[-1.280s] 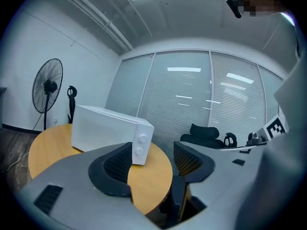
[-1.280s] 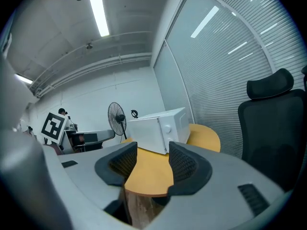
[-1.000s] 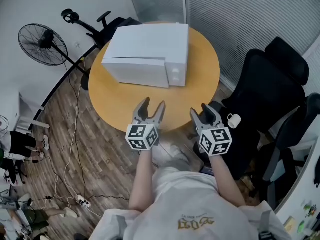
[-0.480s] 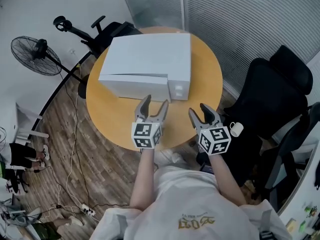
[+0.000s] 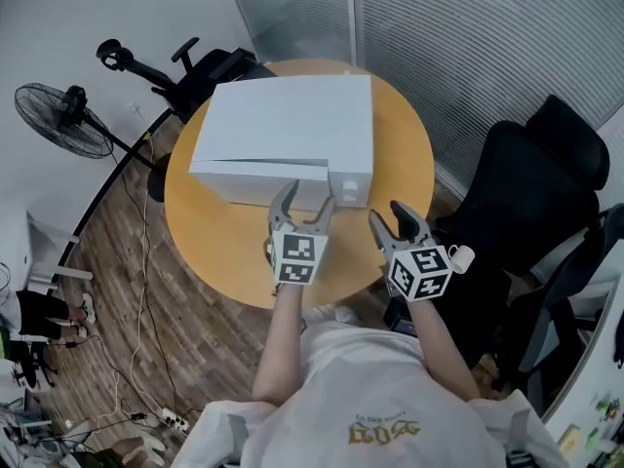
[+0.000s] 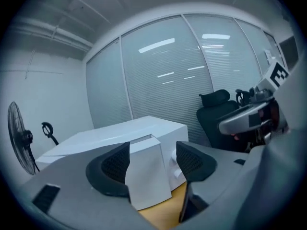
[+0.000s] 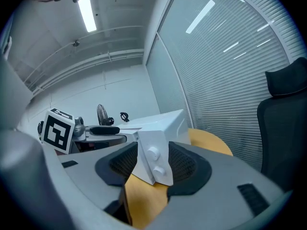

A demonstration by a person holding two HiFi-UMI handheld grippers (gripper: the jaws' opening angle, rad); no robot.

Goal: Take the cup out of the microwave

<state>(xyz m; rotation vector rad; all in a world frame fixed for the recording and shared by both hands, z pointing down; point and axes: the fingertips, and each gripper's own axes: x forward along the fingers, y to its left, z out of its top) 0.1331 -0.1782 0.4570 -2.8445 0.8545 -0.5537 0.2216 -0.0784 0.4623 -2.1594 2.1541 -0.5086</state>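
The microwave [image 5: 292,115], a white box, stands on the round yellow tabletop [image 5: 400,164], its door [image 5: 255,175] flat across its front. No view looks inside it, so whether the cup is in there cannot be told. To the right of the door is a narrow panel with 2 knobs [image 7: 154,158].

The left tool [image 5: 305,203] is just in front of the door's right end. Its jaws are spread and have just been opening, with nothing between them. In the left gripper view they frame the door's corner. The right tool [image 5: 388,217] hovers over the tabletop's near edge, apart from the microwave. Its jaws are also spread and empty, and in the right gripper view they frame the knob panel.

A small white mug [image 5: 458,257] shows just beside the right tool, against a black office chair [image 5: 526,183]. A standing fan [image 5: 58,120] is on the wooden floor [image 5: 195,310], well to the left.
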